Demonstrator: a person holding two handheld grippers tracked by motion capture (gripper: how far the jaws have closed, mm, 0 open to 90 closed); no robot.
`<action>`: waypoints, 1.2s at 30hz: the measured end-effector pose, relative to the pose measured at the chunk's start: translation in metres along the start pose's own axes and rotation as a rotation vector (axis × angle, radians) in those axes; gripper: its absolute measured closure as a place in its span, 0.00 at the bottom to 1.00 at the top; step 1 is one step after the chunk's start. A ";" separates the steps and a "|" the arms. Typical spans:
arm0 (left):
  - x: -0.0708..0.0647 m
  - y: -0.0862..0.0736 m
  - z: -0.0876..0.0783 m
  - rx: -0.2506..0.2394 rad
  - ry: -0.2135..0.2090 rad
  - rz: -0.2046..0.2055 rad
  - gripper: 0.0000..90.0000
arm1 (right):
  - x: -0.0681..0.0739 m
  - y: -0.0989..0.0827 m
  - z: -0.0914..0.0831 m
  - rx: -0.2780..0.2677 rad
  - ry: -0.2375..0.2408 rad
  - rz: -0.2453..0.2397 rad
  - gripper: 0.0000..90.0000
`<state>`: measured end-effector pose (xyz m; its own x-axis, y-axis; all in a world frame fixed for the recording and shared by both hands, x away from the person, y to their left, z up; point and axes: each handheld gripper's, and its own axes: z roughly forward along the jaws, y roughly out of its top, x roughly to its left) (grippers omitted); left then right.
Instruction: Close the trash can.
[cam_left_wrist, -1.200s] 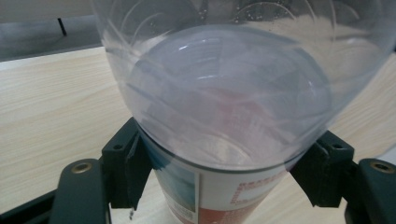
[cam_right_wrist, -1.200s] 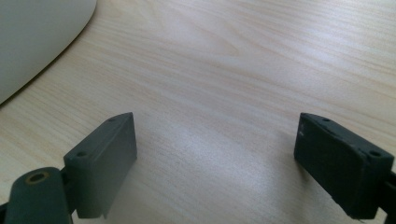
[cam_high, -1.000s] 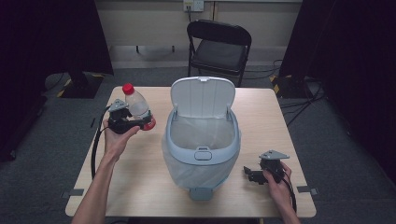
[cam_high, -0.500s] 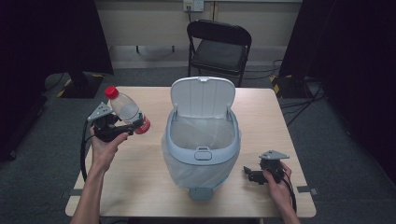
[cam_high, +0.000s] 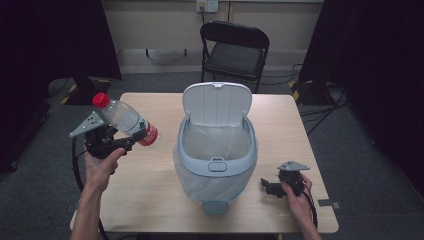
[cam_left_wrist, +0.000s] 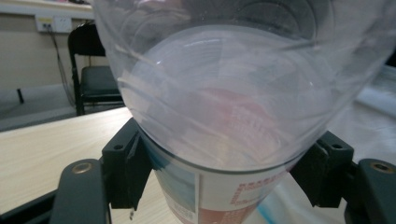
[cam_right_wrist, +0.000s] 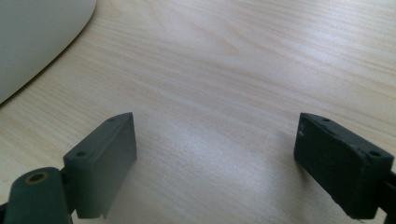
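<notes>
The clear plastic bottle (cam_high: 127, 121) with its red cap (cam_high: 100, 99) hangs tilted above the table's (cam_high: 150, 185) nine-o'clock edge, clamped across its labelled lower body by the left gripper (cam_high: 131, 139). Bare wood separates it from the lidded bin (cam_high: 215, 165) at centre, whose raised lid (cam_high: 216, 104) points to twelve and whose bag-lined inside looks empty. At four o'clock the right gripper (cam_high: 266, 186) rests on the tabletop, jaws wide with nothing between them, near the bin.
</notes>
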<state>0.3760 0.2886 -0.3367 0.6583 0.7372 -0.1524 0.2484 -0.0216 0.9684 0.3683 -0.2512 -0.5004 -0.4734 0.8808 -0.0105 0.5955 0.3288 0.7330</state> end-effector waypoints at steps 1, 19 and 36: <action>-0.002 0.001 -0.001 -0.004 -0.001 0.003 0.32 | 0.000 0.000 0.000 0.000 0.000 -0.001 0.13; -0.029 0.039 -0.033 -0.137 -0.048 0.073 0.32 | 0.000 0.000 0.000 0.000 0.000 -0.001 0.13; -0.054 0.086 -0.028 -0.247 -0.118 0.110 0.32 | 0.000 0.000 0.000 -0.001 0.000 -0.002 0.13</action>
<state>0.3419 0.2657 -0.2400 0.7532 0.6558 -0.0515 -0.0001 0.0784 0.9969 0.3683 -0.2514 -0.5005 -0.4742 0.8804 -0.0122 0.5940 0.3301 0.7336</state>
